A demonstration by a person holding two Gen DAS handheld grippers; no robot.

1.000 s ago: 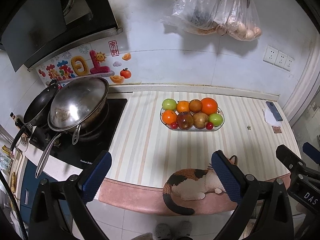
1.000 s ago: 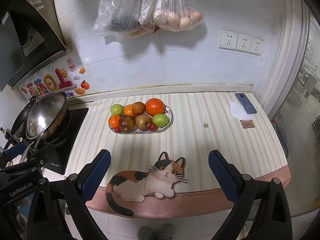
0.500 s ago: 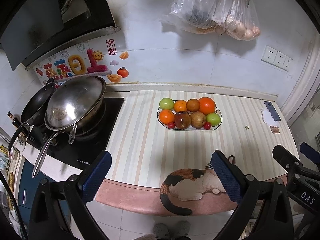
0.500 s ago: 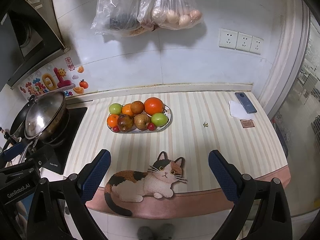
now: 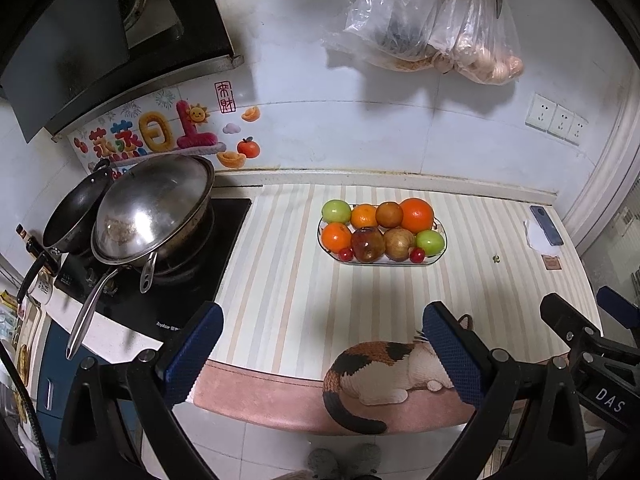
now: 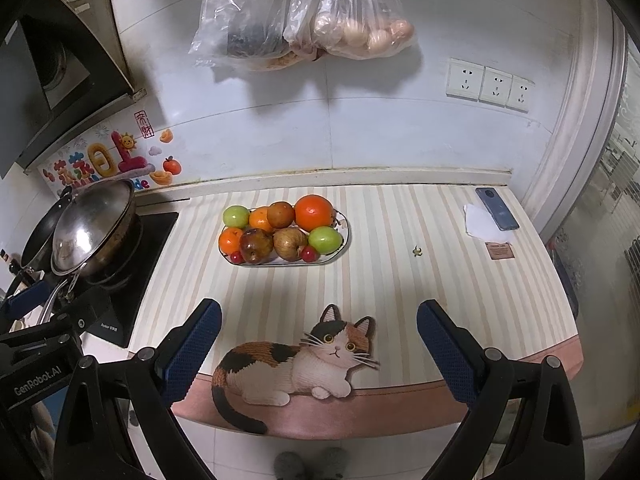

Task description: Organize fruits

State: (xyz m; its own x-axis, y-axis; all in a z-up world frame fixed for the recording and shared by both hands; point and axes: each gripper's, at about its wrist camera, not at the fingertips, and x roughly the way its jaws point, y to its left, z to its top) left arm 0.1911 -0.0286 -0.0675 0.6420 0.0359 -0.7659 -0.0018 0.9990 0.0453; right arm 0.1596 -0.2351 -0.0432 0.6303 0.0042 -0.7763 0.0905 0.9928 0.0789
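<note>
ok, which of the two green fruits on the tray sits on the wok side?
The green fruit in the back row, at the tray's far-left corner nearest the wok. The other green fruit sits front right.

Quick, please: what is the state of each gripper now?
Left gripper: open, holding nothing.
Right gripper: open, holding nothing.

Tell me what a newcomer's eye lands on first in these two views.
First the glass tray heaped with oranges, green apples and brown fruit, mid-counter near the back wall. Next the calico cat mat lying at the counter's front edge, between the right gripper's open blue fingers. Then the steel wok lid on the stove at left.
</note>
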